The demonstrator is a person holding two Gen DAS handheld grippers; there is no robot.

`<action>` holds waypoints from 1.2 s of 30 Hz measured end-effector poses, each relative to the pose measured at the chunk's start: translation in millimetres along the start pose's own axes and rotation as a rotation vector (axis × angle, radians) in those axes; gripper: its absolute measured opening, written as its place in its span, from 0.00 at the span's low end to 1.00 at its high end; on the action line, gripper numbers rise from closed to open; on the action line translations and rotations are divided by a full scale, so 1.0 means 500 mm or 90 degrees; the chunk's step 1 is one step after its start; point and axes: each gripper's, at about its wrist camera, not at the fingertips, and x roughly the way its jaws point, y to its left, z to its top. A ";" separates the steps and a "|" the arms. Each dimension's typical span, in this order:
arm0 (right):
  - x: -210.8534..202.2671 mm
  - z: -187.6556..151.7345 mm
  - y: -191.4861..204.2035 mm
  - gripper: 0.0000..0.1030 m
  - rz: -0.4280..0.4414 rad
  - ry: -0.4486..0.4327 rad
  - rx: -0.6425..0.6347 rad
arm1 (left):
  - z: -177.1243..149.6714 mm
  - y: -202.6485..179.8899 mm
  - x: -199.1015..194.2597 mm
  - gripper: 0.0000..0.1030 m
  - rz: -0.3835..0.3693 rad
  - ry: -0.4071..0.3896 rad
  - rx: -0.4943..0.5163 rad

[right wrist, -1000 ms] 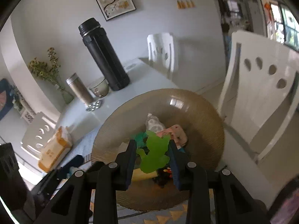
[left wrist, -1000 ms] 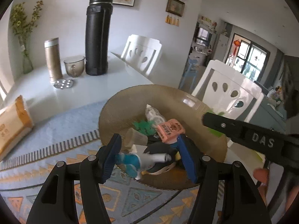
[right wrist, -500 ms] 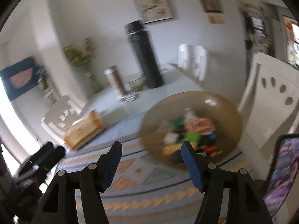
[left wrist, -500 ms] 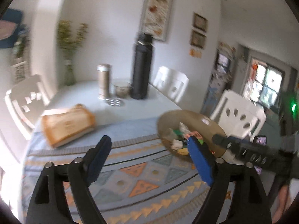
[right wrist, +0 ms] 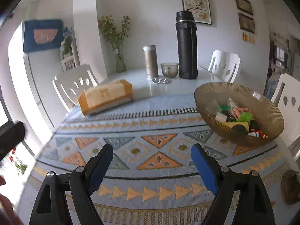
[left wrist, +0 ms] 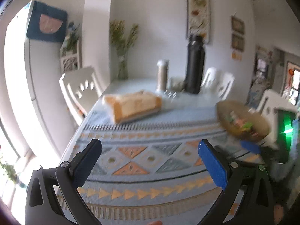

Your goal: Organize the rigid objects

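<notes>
A brown ribbed glass bowl (right wrist: 262, 101) stands at the right of the patterned mat, holding several small toys: a green piece (right wrist: 244, 116), a pink tag, a yellow block. It shows blurred in the left wrist view (left wrist: 226, 108). My right gripper (right wrist: 151, 151) is open and empty above the mat, left of the bowl. My left gripper (left wrist: 150, 148) is open and empty above the mat, well left of the bowl.
A yellow wrapped package (right wrist: 106, 95) lies at the mat's far left. A black flask (right wrist: 186, 46), gold tumbler (right wrist: 150, 61), glass cup (right wrist: 169, 69) and vase of flowers (right wrist: 118, 43) stand at the back. White chairs surround the table.
Both grippers let go of their toys into the bowl, opened, and drew back and left away from the bowl. The green piece now lies in the bowl.
</notes>
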 end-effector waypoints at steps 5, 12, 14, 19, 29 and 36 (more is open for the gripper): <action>0.028 -0.014 -0.012 0.86 -0.019 0.022 -0.009 | -0.052 0.017 0.080 1.00 0.014 0.032 -0.028; 0.073 -0.021 -0.025 0.87 -0.006 0.086 0.009 | -0.072 0.033 0.121 1.00 0.019 0.093 -0.032; 0.085 -0.025 -0.026 0.87 -0.014 0.105 0.007 | -0.077 0.034 0.127 1.00 0.005 0.109 -0.039; 0.111 -0.036 -0.034 0.87 -0.016 0.150 0.017 | -0.085 0.010 0.129 1.00 0.014 0.117 -0.003; 0.098 -0.033 -0.019 0.87 -0.022 0.131 -0.003 | -0.090 -0.008 0.127 1.00 0.051 0.105 0.037; 0.098 -0.033 -0.025 0.87 -0.014 0.134 0.008 | -0.087 0.011 0.127 1.00 0.054 0.107 0.010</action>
